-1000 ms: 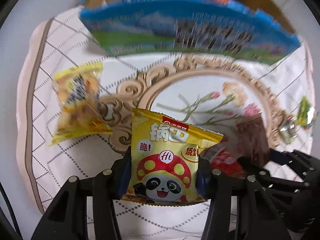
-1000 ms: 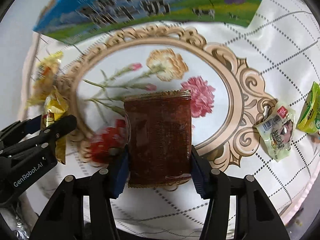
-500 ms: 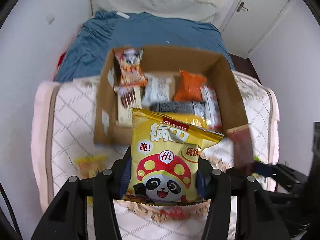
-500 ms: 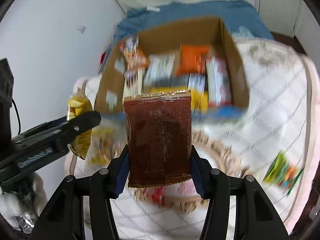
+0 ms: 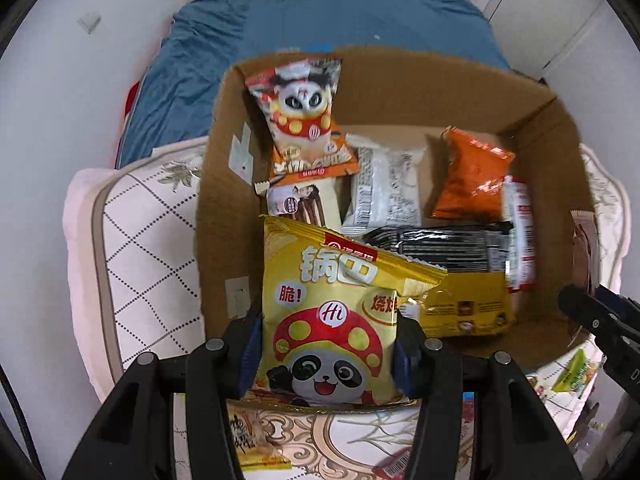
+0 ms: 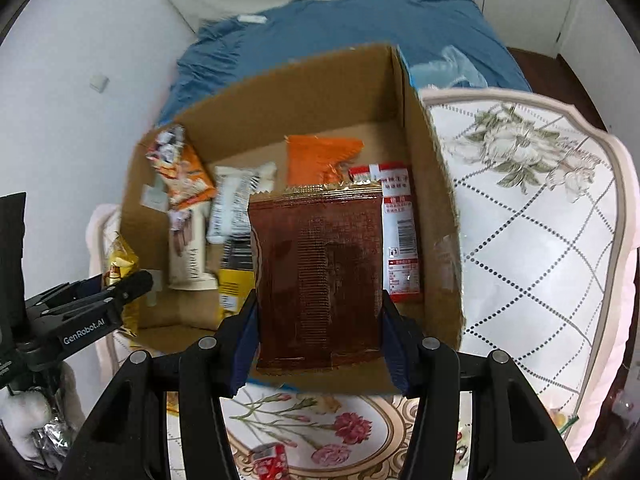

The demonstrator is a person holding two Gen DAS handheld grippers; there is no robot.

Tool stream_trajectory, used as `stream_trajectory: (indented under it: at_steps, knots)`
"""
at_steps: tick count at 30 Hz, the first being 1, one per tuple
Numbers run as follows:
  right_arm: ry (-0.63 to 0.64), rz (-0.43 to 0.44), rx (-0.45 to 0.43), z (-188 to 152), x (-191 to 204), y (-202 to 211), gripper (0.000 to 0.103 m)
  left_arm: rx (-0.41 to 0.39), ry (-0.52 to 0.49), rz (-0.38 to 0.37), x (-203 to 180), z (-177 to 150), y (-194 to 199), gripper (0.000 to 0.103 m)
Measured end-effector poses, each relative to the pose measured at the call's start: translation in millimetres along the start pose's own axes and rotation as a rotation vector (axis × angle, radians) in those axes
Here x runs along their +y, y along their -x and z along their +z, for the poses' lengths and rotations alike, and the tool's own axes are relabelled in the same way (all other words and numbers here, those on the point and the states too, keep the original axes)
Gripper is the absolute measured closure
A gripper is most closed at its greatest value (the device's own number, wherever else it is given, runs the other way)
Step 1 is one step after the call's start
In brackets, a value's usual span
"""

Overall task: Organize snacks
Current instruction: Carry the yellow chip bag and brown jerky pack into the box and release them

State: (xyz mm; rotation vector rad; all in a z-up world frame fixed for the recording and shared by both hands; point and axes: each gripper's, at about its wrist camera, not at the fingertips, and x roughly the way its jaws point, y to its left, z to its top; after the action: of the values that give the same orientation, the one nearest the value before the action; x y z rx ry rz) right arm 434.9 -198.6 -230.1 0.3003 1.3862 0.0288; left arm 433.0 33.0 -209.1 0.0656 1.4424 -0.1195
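The snack bag (image 5: 328,320) in the left claw (image 5: 326,356) is yellow, printed with a black-and-white panda under a red cap with yellow spots. The packet (image 6: 318,280) in the right claw (image 6: 318,344) is dark reddish brown with a fine ribbed pattern. The box (image 5: 532,128) is plain brown cardboard; inside lie an orange pouch (image 5: 472,176), a white wrapper (image 5: 384,188) with black print and what seems a black-striped packet (image 5: 436,248). The table cover (image 6: 532,232) is white with dotted diamond lines and flowers. The bedding (image 5: 320,20) is blue.
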Motion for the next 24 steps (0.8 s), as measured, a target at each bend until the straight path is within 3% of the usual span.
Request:
stream_trajectory:
  at_steps: [6,10,11,14,16,24]
  knots:
    - [-0.007,-0.018,0.034,1,-7,-24,0.046,0.062,0.007,0.001,2,2,-34,0.052]
    - [-0.012,-0.028,0.115,1,-10,-40,0.042,0.113,0.027,-0.022,5,0,-47,0.051]
    - [-0.002,-0.04,0.12,0,-9,-41,0.038,0.112,0.034,-0.026,6,0,-48,0.048]
    - [-0.006,-0.04,0.117,0,-7,-39,0.008,0.103,0.039,-0.027,7,-1,-47,0.025]
    - [-0.009,-0.044,0.117,1,-7,-38,0.008,0.089,0.042,-0.028,8,-1,-42,0.013]
    - [0.014,-0.073,0.099,-2,-2,-27,0.007,0.034,0.053,-0.05,10,-2,-17,0.012]
